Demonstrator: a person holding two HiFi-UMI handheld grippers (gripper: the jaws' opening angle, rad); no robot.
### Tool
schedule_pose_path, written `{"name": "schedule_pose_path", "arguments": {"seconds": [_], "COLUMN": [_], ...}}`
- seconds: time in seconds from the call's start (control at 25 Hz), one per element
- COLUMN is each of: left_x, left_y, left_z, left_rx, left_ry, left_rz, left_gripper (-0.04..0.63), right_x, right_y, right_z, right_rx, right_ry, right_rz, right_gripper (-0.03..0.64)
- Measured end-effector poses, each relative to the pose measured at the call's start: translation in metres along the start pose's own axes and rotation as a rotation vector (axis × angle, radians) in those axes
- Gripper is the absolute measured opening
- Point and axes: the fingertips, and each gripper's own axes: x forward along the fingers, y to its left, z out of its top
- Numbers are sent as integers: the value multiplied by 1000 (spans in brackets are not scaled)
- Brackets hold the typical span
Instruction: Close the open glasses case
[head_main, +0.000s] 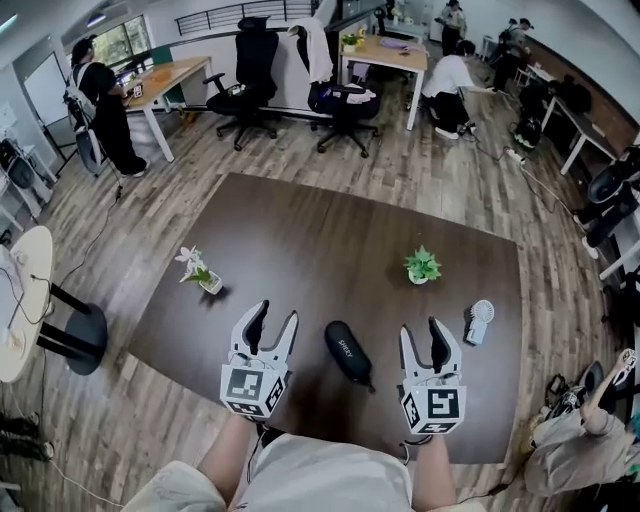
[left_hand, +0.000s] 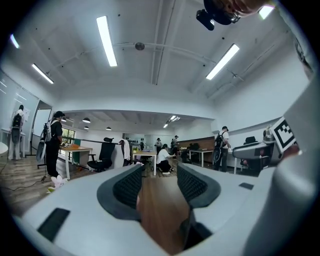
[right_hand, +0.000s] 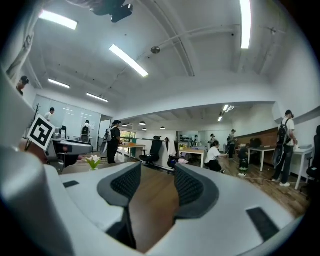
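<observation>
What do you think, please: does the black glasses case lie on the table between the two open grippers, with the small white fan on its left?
Not quite: the head view shows the small white fan right of the glasses case, past the right gripper. Otherwise yes: the case lies on the table between it and the left gripper, both open.

The left gripper (head_main: 275, 315) and right gripper (head_main: 422, 328) have white shells. Each tapers to two prongs lined with black dimpled pads (left_hand: 127, 186) in grey surrounds. Each bears a cube (head_main: 252, 388) of black-and-white square markers. The person wears a pale top (head_main: 320, 475).
</observation>
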Motion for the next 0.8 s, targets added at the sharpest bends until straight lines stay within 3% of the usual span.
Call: {"name": "schedule_pose_path", "arguments": {"seconds": [0.16,0.4,0.8], "left_x": [-20,-45,-63], "left_y": [-1,0,8], "left_z": [-24,-54,-76], "left_rx": [-16,-54,-76], "left_ry": [62,126,168], "left_rz": [12,33,61], "left_gripper": [225,224,222], "right_x": [2,3,11], "right_y": [54,129,162], "right_z": [-47,-122,-188], "right_rx": [17,-85,-246], "right_ry": [130,350,548], "right_rz": [136,333,420], "right_gripper": [216,218,219]}}
